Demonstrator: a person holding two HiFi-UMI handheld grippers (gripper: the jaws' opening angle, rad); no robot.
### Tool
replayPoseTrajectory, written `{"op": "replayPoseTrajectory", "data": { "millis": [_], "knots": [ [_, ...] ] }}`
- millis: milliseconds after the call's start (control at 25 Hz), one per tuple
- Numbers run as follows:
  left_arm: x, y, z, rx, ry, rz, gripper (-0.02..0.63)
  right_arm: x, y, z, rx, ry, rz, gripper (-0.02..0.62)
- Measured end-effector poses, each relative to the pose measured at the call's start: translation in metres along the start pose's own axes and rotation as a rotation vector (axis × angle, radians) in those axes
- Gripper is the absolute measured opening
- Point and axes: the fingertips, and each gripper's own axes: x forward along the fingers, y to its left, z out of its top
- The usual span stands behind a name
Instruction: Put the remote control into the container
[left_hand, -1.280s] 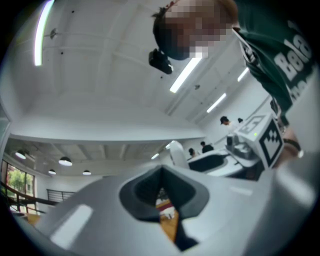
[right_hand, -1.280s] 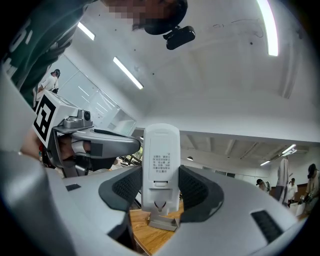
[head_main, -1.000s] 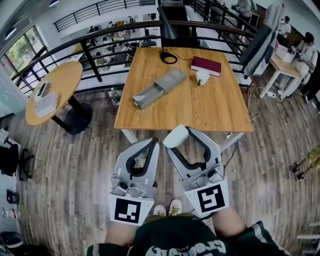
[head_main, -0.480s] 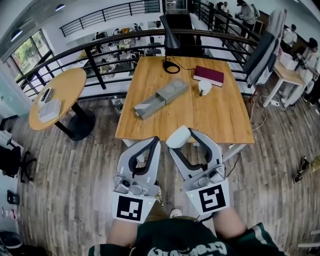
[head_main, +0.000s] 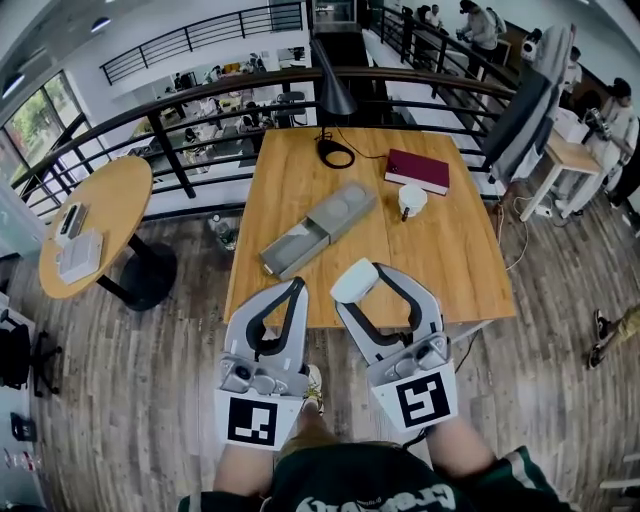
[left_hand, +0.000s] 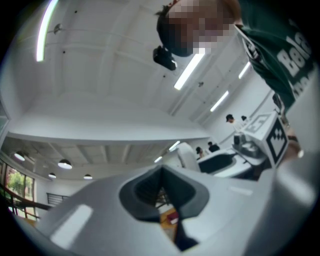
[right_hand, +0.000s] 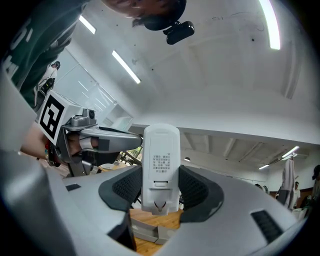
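Wooden flooring runs under a big wooden table (head_main: 440, 250). A long grey container (head_main: 318, 228) lies near the table's middle, with a red book (head_main: 418, 170) beyond it. Short of the table edge, the left gripper (head_main: 293, 290) has its jaws together on nothing. The right gripper (right_hand: 161, 195) is spread wide and clamps the white remote control (right_hand: 160, 155) upright by its long sides, well apart from the container. The remote looks light, stiff and smooth-shelled, so it could slip. Gripping across the narrow sides near the lower end seems sound.

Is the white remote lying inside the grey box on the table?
No, the remote control sits clamped in the right hand-held gripper.
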Motion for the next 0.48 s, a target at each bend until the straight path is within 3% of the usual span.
{"op": "replayPoseTrajectory", "data": {
  "millis": [480],
  "knots": [
    [0.114,0.127,-0.112,-0.003,0.012,-0.09,-0.002,0.188,-0.05,-0.061,0.019,0.064,-0.069,0.241]
  ]
}}
